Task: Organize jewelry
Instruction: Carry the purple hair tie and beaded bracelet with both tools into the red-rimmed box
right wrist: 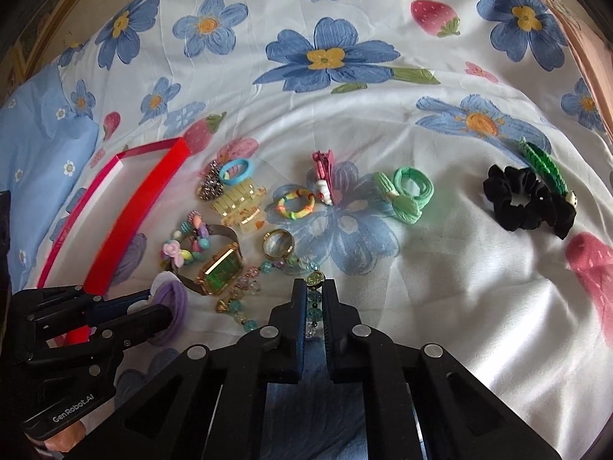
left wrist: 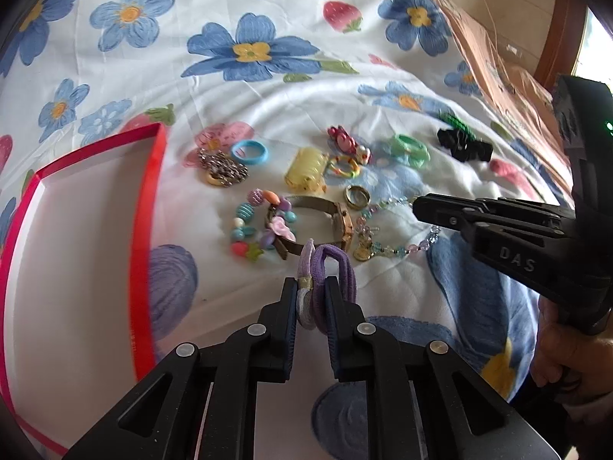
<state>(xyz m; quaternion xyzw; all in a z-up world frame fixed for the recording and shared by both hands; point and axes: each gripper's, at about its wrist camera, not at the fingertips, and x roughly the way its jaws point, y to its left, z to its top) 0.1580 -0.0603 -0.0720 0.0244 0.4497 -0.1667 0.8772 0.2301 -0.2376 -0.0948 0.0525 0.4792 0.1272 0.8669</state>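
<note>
My left gripper (left wrist: pixel 311 287) is shut on a purple hair tie (left wrist: pixel 337 268), held just above the bedsheet near the front of the jewelry pile; it also shows in the right wrist view (right wrist: pixel 172 306). My right gripper (right wrist: pixel 314 287) is shut on a clear beaded bracelet (right wrist: pixel 312 299) that trails left over the sheet (left wrist: pixel 387 247). A gold watch with a green face (right wrist: pixel 222 272), a pastel bead bracelet (right wrist: pixel 187 245) and a gold ring (right wrist: pixel 277 245) lie between the grippers. A red-rimmed white tray (left wrist: pixel 149 207) sits to the left.
Farther back lie a blue ring (left wrist: pixel 249 152), a yellow hair claw (left wrist: pixel 306 168), a rhinestone piece (left wrist: pixel 222 168), a pink clip (left wrist: pixel 346 142), a rainbow ring (left wrist: pixel 343 168), a green hair tie (right wrist: pixel 406 193) and a black scrunchie (right wrist: pixel 525 199). Brown cardboard (left wrist: pixel 509 76) borders the right.
</note>
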